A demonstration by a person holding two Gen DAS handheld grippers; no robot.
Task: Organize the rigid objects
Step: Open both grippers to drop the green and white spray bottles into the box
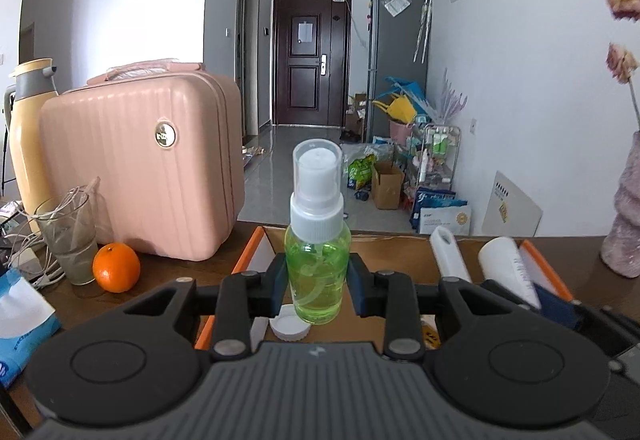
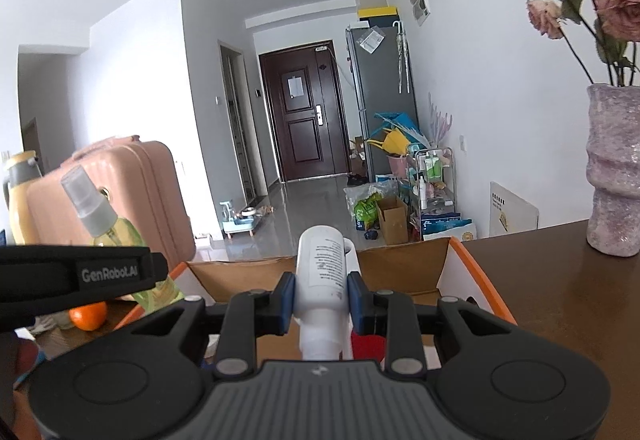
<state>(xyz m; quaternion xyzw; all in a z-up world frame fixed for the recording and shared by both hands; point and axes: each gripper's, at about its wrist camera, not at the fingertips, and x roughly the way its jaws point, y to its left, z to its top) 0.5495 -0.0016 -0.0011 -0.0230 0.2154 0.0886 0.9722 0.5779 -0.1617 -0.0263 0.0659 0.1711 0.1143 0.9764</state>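
Note:
My left gripper (image 1: pixel 318 280) is shut on a green spray bottle (image 1: pixel 318 264) with a white pump and clear cap, held upright above an open cardboard box (image 1: pixel 248 252) with orange-edged flaps. The bottle also shows in the right wrist view (image 2: pixel 108 228), tilted, at the left. My right gripper (image 2: pixel 321 298) is shut on a white tube-shaped bottle (image 2: pixel 321 268), held over the same box (image 2: pixel 400 268). The white bottle (image 1: pixel 506 268) and a white handle (image 1: pixel 448 252) show at the right in the left wrist view. A white cap (image 1: pixel 290 326) lies in the box.
A pink hard case (image 1: pixel 148 168), an orange (image 1: pixel 116 267), a glass with cables (image 1: pixel 70 236), a yellow thermos (image 1: pixel 28 128) and a blue tissue pack (image 1: pixel 20 320) stand left on the brown table. A pink vase (image 2: pixel 616 168) with dried roses stands right.

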